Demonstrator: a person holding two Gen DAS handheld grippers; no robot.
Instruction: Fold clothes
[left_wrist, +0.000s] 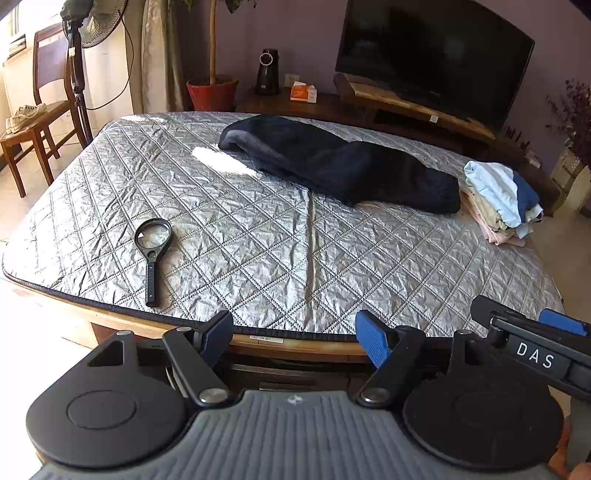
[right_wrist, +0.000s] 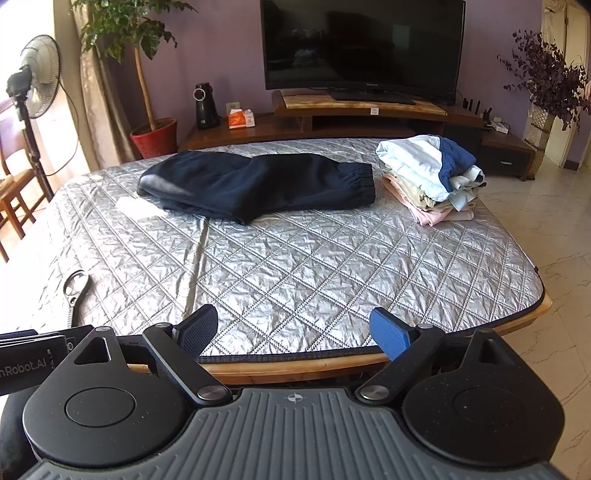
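Observation:
Dark navy trousers (left_wrist: 332, 162) (right_wrist: 258, 184) lie folded over on the far half of a table covered in a silver quilted mat (left_wrist: 240, 236) (right_wrist: 314, 266). A stack of folded clothes (left_wrist: 498, 199) (right_wrist: 432, 177), pale blue, navy, beige and pink, sits at the mat's right edge beside the trousers' waistband. My left gripper (left_wrist: 295, 336) hovers open at the near table edge, empty. My right gripper (right_wrist: 295, 328) is also open and empty at the near edge, right of the left one; its fingers (left_wrist: 561, 321) show in the left wrist view.
A black magnifying glass (left_wrist: 152, 251) (right_wrist: 75, 286) lies on the mat's near left. Behind the table stand a TV (right_wrist: 364, 44) on a wooden cabinet (right_wrist: 332, 122), a potted plant (right_wrist: 155, 136), a fan (right_wrist: 35, 77) and a chair (left_wrist: 40, 122) at left.

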